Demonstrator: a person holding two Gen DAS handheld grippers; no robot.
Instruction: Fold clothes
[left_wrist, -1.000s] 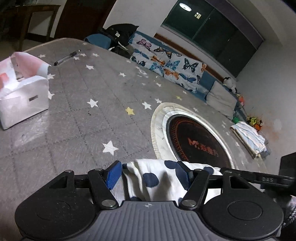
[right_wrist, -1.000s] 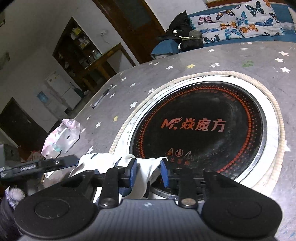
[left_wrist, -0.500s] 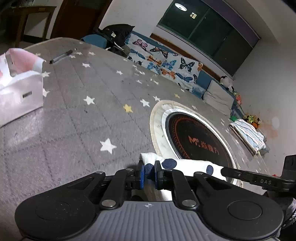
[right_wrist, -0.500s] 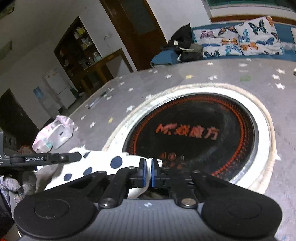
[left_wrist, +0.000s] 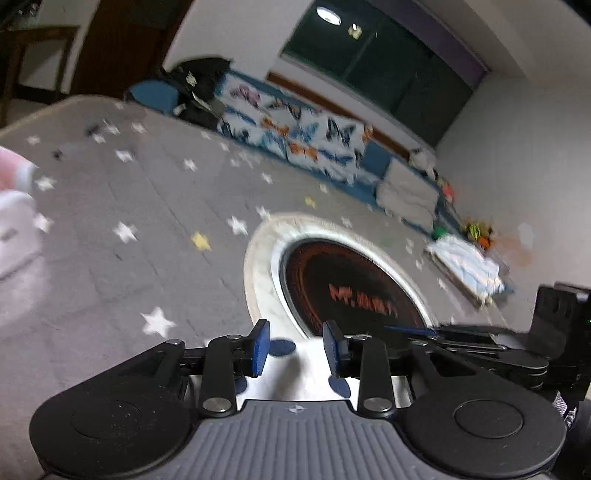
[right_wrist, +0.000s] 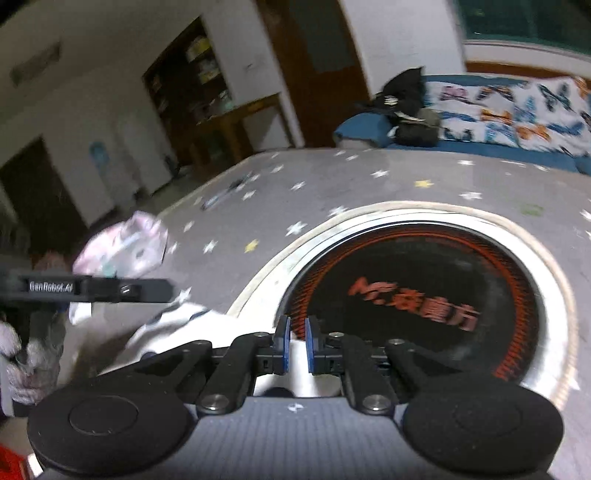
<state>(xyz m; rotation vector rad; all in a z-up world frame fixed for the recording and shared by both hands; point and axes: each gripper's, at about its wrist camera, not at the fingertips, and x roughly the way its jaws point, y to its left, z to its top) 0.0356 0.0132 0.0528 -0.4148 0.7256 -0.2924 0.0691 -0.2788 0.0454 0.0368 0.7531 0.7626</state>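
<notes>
garment: a white cloth with dark blue dots (left_wrist: 295, 363) lies at the near edge of the bench, just in front of both claws, its far edge lapping the pale ring of the round cooktop; in the right wrist view it shows as a rumpled white heap (right_wrist: 184, 325) running left from the claw.
left claw: left claw (left_wrist: 295, 349) has its blue pads spread apart, the cloth lying between and under them; neither pad clearly touches it.
right claw: right claw (right_wrist: 297, 343) has its pads drawn close with a narrow slit between them; white cloth shows in that slit, so it looks pinched on the garment's edge.
claws together: the right claw's black body reaches in at the right of the left wrist view, and the left claw's arm crosses the left of the right wrist view; the two are near each other over the cloth.
bench: grey quilted cover with white and yellow stars (left_wrist: 147, 236).
cooktop: black round plate with orange markings (right_wrist: 424, 295) set into the bench inside a white ring, just beyond the cloth.
tissue pack: pink and white pack (right_wrist: 122, 247) on the bench, well to the left.
folded pile: a striped folded cloth (left_wrist: 469, 266) near the bench's far right edge.
background: butterfly-print cushions (left_wrist: 295, 136) behind the bench; both views are blurred.
</notes>
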